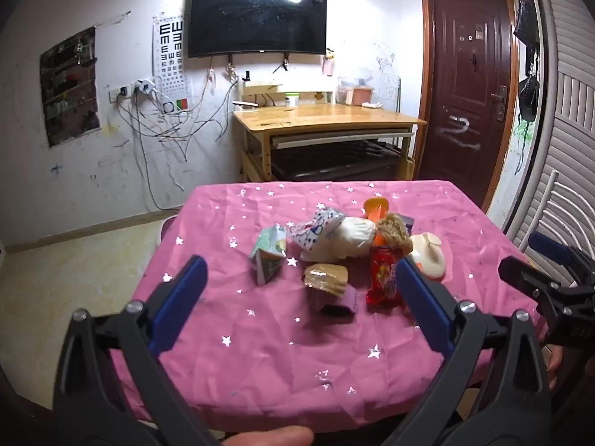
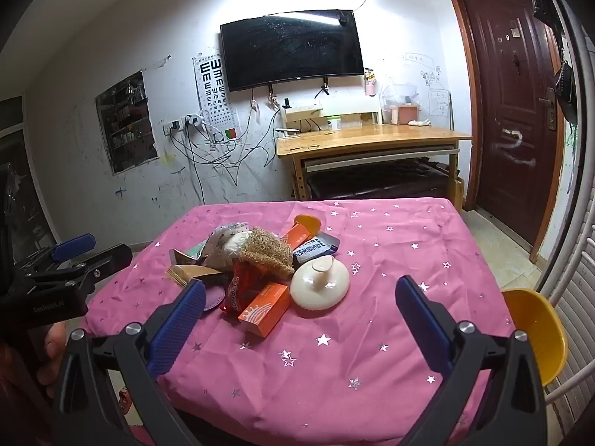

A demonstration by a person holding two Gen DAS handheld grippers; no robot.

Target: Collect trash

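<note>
A heap of trash lies mid-table on a pink starred cloth: a green carton, a brown-lidded cup, a red snack packet, a white crumpled bag, a tan loofah, an orange box and a white dome lid. My left gripper is open and empty, short of the heap. My right gripper is open and empty, near the front of the heap; it also shows in the left wrist view.
A yellow bowl sits on a white chair at the table's right edge. A wooden desk stands behind the table under a wall TV. A brown door is at the right. The left gripper shows at the left of the right wrist view.
</note>
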